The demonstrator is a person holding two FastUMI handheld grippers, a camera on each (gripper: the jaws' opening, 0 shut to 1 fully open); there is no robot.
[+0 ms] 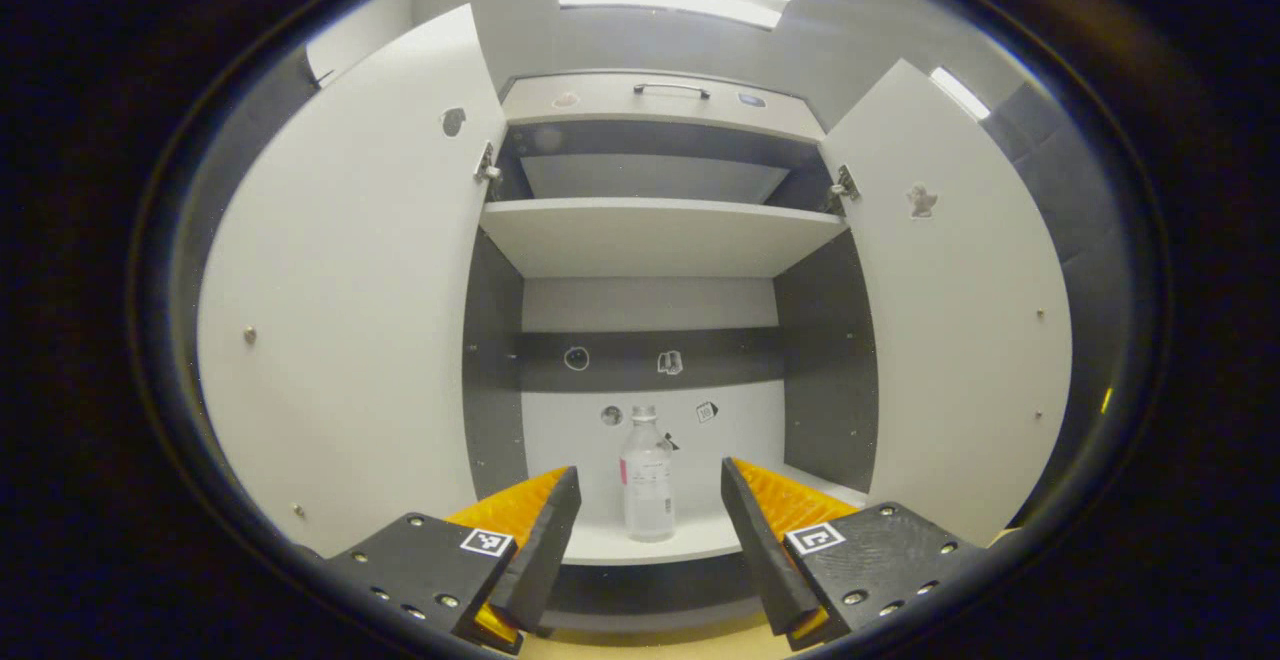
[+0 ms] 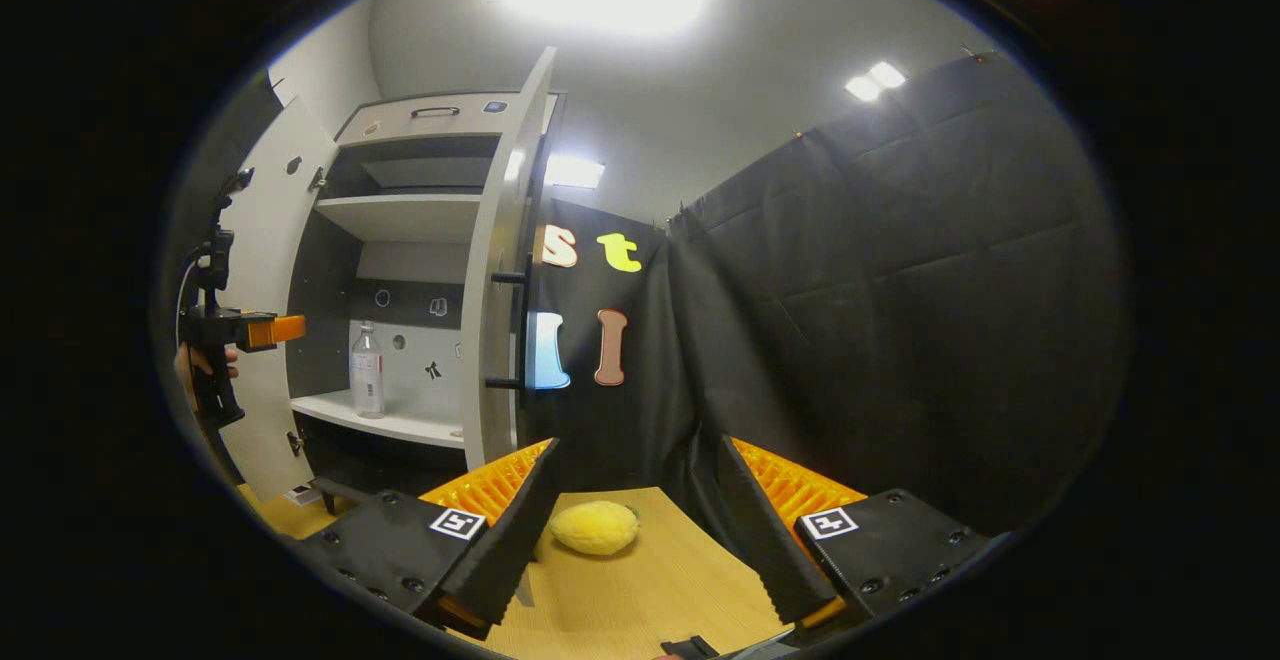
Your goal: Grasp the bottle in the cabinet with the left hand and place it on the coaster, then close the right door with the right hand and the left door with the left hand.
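Left tool (image 1: 650, 530) wide open, empty, facing upright bottle (image 1: 647, 475) on cabinet shelf (image 1: 600, 540); right tool (image 2: 635, 530) likewise open, empty.

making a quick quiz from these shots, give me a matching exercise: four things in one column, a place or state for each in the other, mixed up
Things:
1. bottle
2. yellow round thing
3. right door
4. left gripper

Places or states:
a. swung open
b. lying on the wooden table
c. open, facing the bottle, not touching it
d. standing upright on the lower cabinet shelf

Pairs: 1-d, 2-b, 3-a, 4-c
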